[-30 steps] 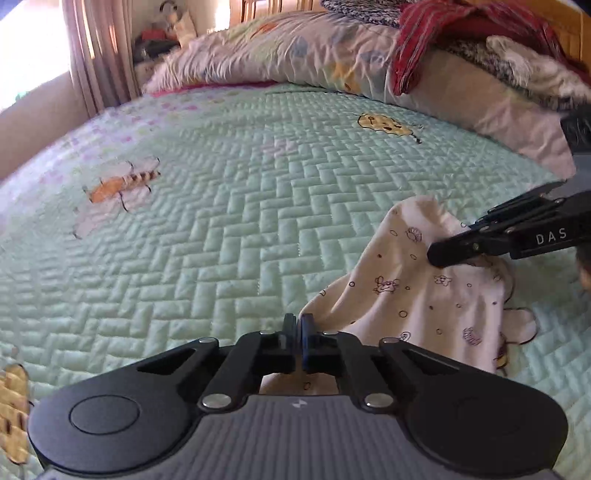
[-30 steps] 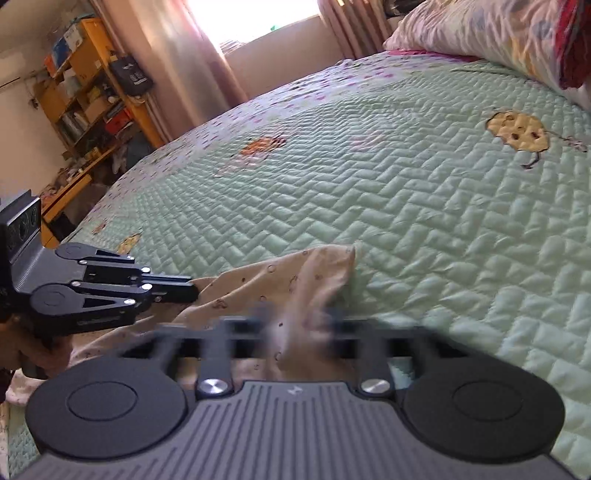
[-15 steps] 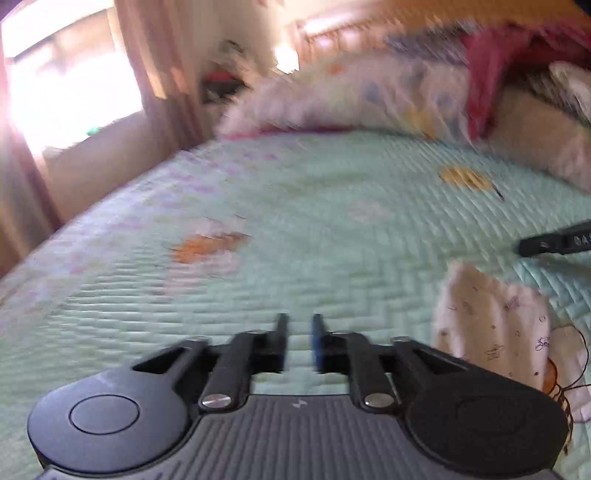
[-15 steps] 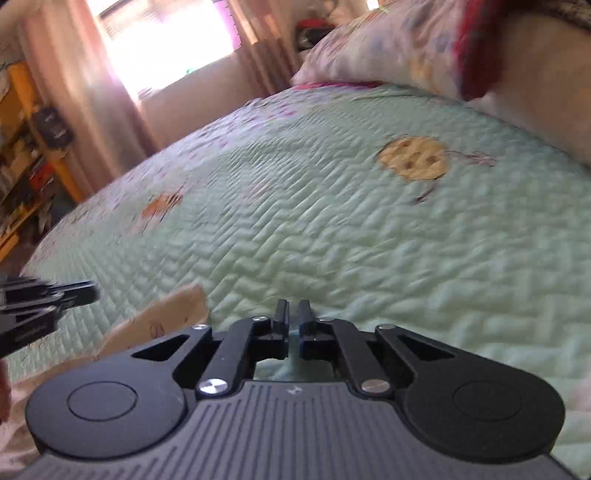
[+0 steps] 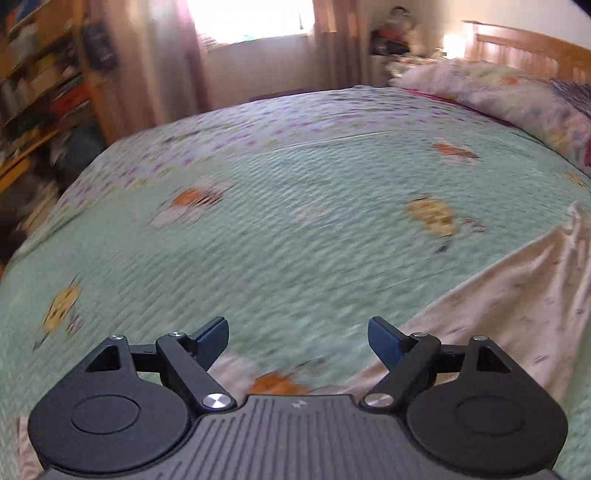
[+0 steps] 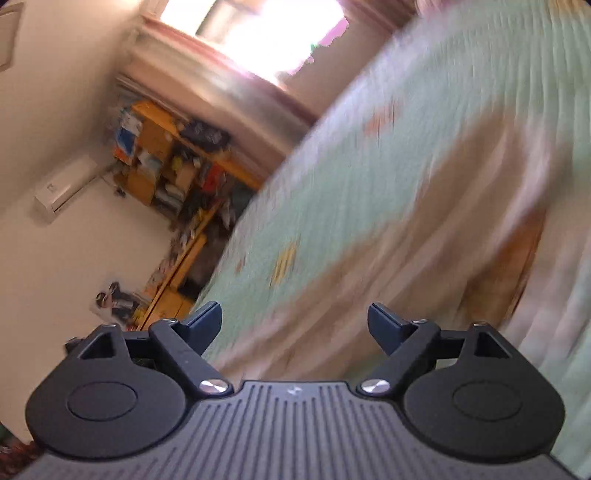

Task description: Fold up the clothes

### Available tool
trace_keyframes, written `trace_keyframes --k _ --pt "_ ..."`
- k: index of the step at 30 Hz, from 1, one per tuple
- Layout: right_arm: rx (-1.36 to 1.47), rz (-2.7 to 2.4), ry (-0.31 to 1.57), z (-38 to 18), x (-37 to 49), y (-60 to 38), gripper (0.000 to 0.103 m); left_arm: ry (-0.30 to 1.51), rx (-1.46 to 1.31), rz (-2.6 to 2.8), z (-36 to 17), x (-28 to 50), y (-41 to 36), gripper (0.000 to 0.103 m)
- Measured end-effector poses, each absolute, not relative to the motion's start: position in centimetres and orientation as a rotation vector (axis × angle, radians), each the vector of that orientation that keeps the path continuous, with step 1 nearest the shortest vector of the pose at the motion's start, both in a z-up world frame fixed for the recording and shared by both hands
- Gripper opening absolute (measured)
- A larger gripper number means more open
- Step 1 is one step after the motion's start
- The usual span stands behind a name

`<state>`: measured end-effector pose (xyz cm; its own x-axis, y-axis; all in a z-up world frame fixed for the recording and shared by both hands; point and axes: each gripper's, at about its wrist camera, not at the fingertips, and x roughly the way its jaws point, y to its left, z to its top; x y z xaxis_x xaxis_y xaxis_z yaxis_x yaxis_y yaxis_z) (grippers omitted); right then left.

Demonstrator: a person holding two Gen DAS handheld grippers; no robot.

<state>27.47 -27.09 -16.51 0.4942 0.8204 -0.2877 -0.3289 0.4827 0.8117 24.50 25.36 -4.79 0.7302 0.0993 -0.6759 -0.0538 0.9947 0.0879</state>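
Bedroom setup, with a big bed under a mint-green quilt point(image 5: 295, 229) as the work surface. The thing being folded is a cream printed garment point(image 5: 509, 295), small baby-clothes kind of thing, lying flat on the quilt. In the left wrist view it spreads out to the right and runs down under the left gripper point(image 5: 297, 334); in the right wrist view it's a blurry cream band point(image 6: 424, 229) stretching up and away ahead of the right gripper point(image 6: 295, 321), so its long axis runs roughly along that gripper's line.

Both grippers have just been opening and now sit spread wide, with nothing pinched between the fingers of either.

I'd guess the right one is better lined up for the next grab, since the cloth sits dead ahead of it. Nothing's blocking on the quilt itself. Further out: pillows point(image 5: 498, 88) and a wooden headboard point(image 5: 517, 44) at the far end, a bright window point(image 5: 251, 18) with curtains, a cluttered orange shelf point(image 6: 173, 162). Both views are pretty smeared though.
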Motion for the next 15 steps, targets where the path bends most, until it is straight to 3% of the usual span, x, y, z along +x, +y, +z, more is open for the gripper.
trace_keyframes --k 4,9,15 --pt "0.473 0.731 0.659 -16.4 22.7 -23.4 0.087 0.793 0.054 0.036 -6.9 24.8 29.4 0.084" --pt "0.521 0.708 0.66 -17.1 24.1 -24.0 0.08 0.736 -0.066 0.043 -6.6 21.8 33.1 0.085" --pt "0.125 0.575 0.653 -15.6 23.5 -18.7 0.08 0.674 0.012 0.261 -5.8 12.7 35.7 0.1"
